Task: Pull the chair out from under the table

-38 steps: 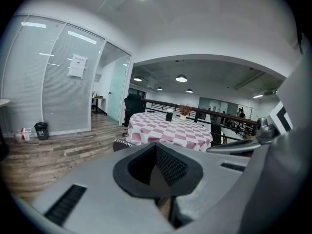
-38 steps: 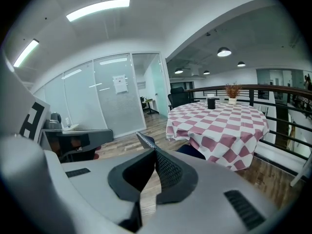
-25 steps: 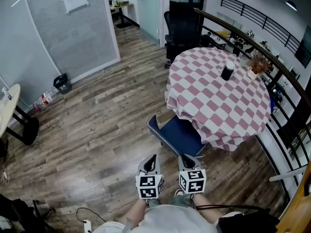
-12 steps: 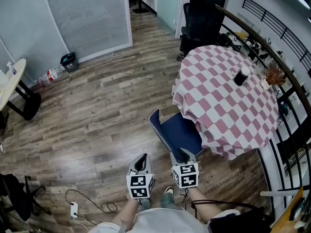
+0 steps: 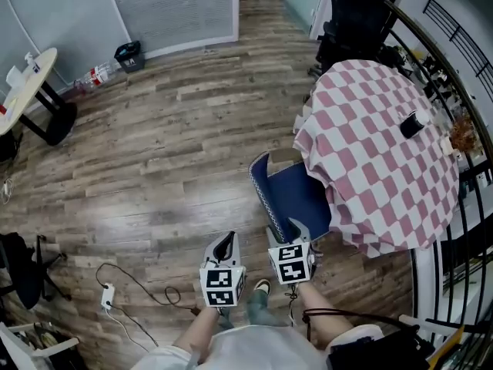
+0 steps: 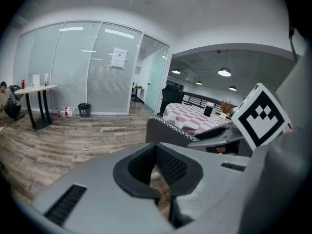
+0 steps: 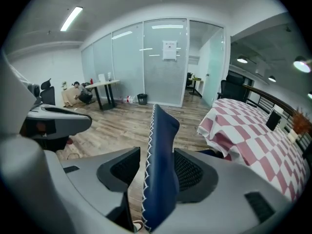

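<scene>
The chair (image 5: 299,200) has a blue seat and a blue backrest (image 5: 263,195) edged with white stitching. Its far side is tucked under the round table (image 5: 377,156), which wears a pink and white checked cloth. My right gripper (image 5: 295,233) stands at the near end of the backrest. Its jaws are opening, and the backrest (image 7: 163,130) runs between them, with a gap showing at the left pad (image 7: 122,168). My left gripper (image 5: 225,245) hangs shut and empty over the wooden floor, just left of the chair.
A black cup (image 5: 412,123) and a dried plant (image 5: 464,133) stand on the table. A black railing (image 5: 431,41) curves behind it, with black office chairs (image 5: 354,18) beyond. At the left are a white side table (image 5: 31,83), a bin (image 5: 129,55) and a power strip (image 5: 108,295).
Both grippers have sunk lower and the head view has tipped further down. The right gripper has closed in on the near end of the backrest.
</scene>
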The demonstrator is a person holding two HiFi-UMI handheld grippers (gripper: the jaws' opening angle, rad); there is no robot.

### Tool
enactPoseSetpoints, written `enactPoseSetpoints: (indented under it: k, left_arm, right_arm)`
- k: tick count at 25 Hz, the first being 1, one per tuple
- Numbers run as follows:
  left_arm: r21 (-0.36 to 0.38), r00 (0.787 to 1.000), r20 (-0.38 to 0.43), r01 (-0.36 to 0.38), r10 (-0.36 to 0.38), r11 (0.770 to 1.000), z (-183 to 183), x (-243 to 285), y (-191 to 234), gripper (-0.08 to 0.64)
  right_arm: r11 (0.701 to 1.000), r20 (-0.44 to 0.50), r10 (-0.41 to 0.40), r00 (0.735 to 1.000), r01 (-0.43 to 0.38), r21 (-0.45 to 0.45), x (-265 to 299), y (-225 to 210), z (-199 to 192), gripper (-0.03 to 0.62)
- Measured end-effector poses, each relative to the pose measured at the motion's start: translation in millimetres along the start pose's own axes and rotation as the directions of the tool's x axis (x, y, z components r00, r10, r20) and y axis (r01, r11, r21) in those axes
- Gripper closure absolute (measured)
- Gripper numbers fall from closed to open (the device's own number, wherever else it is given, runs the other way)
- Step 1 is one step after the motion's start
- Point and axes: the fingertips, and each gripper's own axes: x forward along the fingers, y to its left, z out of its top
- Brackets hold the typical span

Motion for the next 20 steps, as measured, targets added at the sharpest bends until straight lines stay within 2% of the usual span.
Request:
enactPoseSetpoints:
  k: [4, 6, 20]
  left_arm:
    - [-0.012, 1.0, -0.02, -0.023, 0.023, 1.0, -10, 2, 6, 0.557]
    - [-0.013, 0.999, -0.029, -0.033, 0.033, 0.999, -12, 1, 8, 0.556]
    - [-0.036, 0.997, -0.05, -0.057, 0.056, 0.998, -27, -10, 26, 0.557]
  right_arm:
    - [0.999, -0.101, -0.022, 0.995, 0.018, -0.046, 17, -4, -13, 0.388]
    - [0.998, -0.123, -0.031, 0.992, 0.025, -0.05, 24, -7, -20, 0.391]
    - [1.0, -0.097, 0.01, 0.995, -0.012, -0.028, 30, -6, -21, 0.48]
